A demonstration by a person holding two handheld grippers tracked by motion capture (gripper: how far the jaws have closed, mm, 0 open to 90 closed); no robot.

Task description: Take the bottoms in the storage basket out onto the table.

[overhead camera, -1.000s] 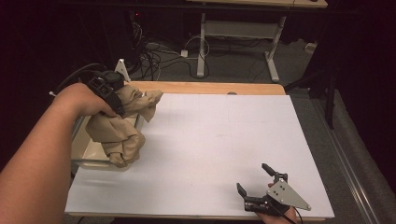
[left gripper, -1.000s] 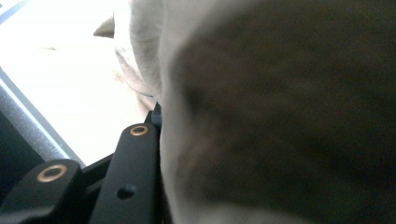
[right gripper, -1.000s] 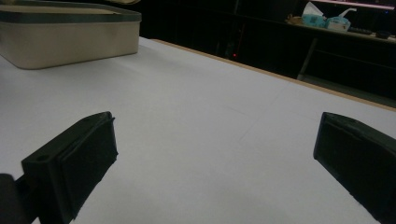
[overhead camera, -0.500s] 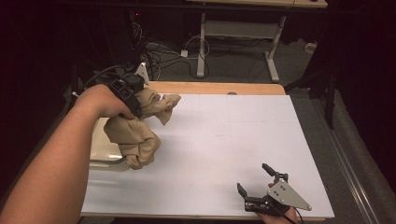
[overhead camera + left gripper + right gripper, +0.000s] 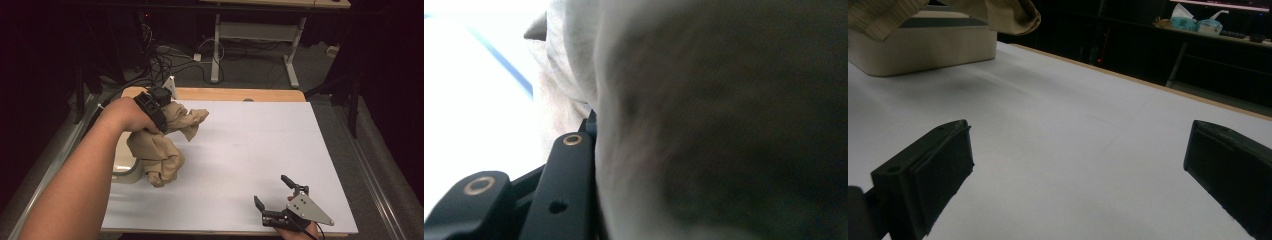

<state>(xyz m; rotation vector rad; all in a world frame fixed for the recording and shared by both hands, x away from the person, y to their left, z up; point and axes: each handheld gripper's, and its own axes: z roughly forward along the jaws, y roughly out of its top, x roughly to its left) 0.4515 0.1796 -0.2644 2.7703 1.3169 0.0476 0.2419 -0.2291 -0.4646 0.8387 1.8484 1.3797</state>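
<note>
A crumpled beige cloth (image 5: 160, 145) hangs in the air above the table's left side, held up by my left gripper (image 5: 159, 102), which is shut on its top. In the left gripper view the cloth (image 5: 704, 130) presses close against the black jaws and blocks most of the sight. Part of it droops over a cream bin (image 5: 122, 167) at the left edge. My right gripper (image 5: 272, 192) rests open near the front right of the white table (image 5: 250, 145), nothing between its fingers. The right gripper view has the cloth (image 5: 998, 12) and bin (image 5: 923, 47) at upper left.
The table's wooden back edge (image 5: 235, 94) runs behind the white sheet. Cables and a desk frame (image 5: 250, 35) sit on the dark floor beyond. Tissue packs (image 5: 1193, 24) lie on a far shelf in the right gripper view.
My left gripper has lifted the cloth higher and carried it rightward, away from the bin. The right gripper has stayed still.
</note>
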